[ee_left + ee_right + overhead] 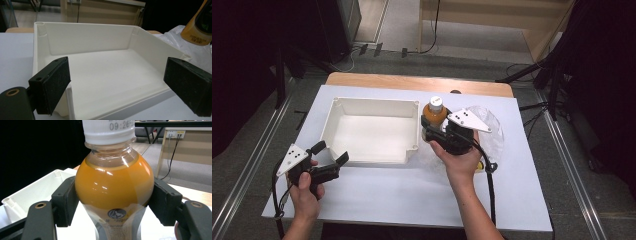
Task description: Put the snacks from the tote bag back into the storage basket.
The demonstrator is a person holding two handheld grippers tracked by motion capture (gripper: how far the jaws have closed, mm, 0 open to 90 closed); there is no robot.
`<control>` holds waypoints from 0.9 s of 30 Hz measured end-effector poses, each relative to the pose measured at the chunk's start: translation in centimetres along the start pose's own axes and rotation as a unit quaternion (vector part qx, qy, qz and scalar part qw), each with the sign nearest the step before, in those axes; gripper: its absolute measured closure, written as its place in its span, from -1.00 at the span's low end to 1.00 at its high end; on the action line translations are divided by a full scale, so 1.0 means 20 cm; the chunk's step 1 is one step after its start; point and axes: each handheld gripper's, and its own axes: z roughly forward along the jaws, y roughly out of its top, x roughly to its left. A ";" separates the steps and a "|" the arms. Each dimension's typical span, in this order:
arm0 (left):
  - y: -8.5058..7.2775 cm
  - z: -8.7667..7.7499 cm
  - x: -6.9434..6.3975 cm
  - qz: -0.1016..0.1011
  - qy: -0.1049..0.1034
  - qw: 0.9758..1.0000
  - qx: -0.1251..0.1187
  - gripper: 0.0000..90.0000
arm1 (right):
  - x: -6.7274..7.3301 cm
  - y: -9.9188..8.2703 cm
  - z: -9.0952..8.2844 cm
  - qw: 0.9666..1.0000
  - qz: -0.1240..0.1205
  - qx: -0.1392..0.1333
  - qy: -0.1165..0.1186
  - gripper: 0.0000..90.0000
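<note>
A bottle of orange drink [434, 112] with a white cap stands upright just right of the white rectangular bin [341, 107]. My right gripper [430, 135] is shut on the bottle [113, 185], its black pads pressing both sides below the shoulder. The bottle's lower part [198, 25] appears at the top right of the left gripper view. My left gripper [332, 153] is open with nothing between its fingers, at the bin's near left corner. The empty bin [87, 37] lies straight ahead of its jaws.
A crumpled clear plastic bag [489, 131] lies on the white table top [387, 192] right of the bottle, partly under my right hand. A wooden table edge [412, 81] runs behind. Black cables trail from both grippers toward the table's front edge.
</note>
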 end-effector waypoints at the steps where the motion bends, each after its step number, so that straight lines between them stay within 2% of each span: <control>1: 0.00 0.00 0.00 0.001 0.001 1.000 0.001 -0.84 | 0.00 0.00 0.01 1.000 0.000 0.000 0.000 -0.31; 17: 0.00 -0.01 0.00 0.007 0.003 1.000 0.002 -0.84 | 0.03 0.03 0.11 1.000 0.000 -0.002 0.004 -0.31; 21: 0.00 -0.01 0.00 0.007 0.001 1.000 0.000 -0.84 | 0.05 0.03 0.14 1.000 -0.007 -0.003 0.009 -0.31; 24: 0.00 -0.01 0.00 0.013 0.003 1.000 0.003 -0.84 | 0.06 0.02 0.15 1.000 -0.004 -0.003 0.013 -0.31; 27: 0.00 -0.01 0.01 0.007 0.002 1.000 0.001 -0.84 | 0.07 0.02 0.17 1.000 -0.002 -0.002 0.014 -0.31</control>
